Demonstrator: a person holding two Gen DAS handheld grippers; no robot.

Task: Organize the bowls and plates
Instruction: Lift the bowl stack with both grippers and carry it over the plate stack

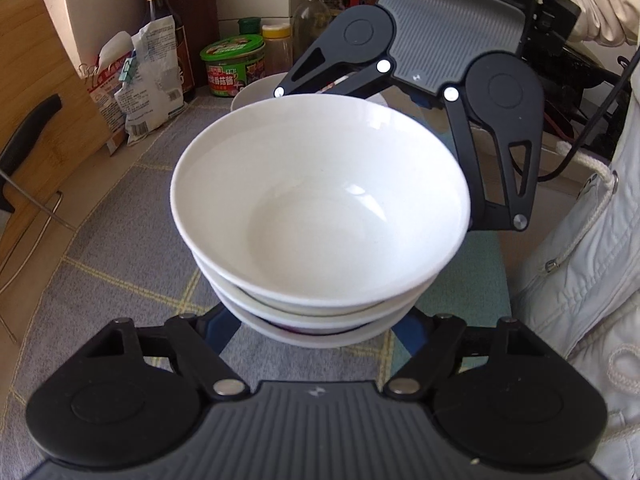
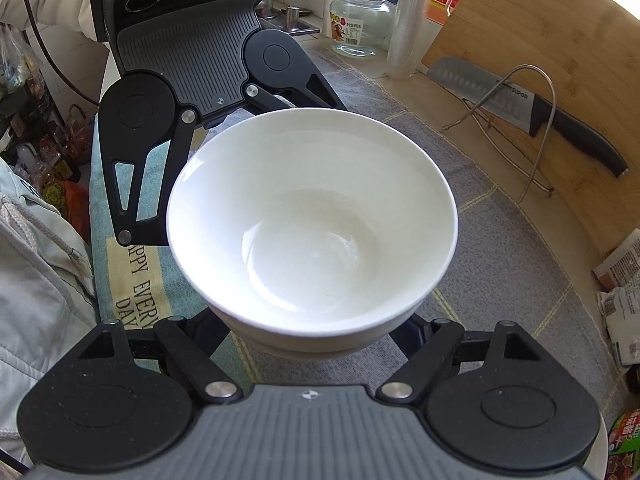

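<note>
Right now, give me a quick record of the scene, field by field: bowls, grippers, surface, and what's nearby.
bowls: white bowl stack, nested, top one empty
left gripper: at the stack's base, fingertips hidden under the bowls
right gripper: at the opposite side of the stack's base, fingertips also hidden
grip: cannot tell if either is shut on the stack
surface: grey checked cloth
nearby: knife against a wooden board, glass jar, green tin, sauce bottle
</note>
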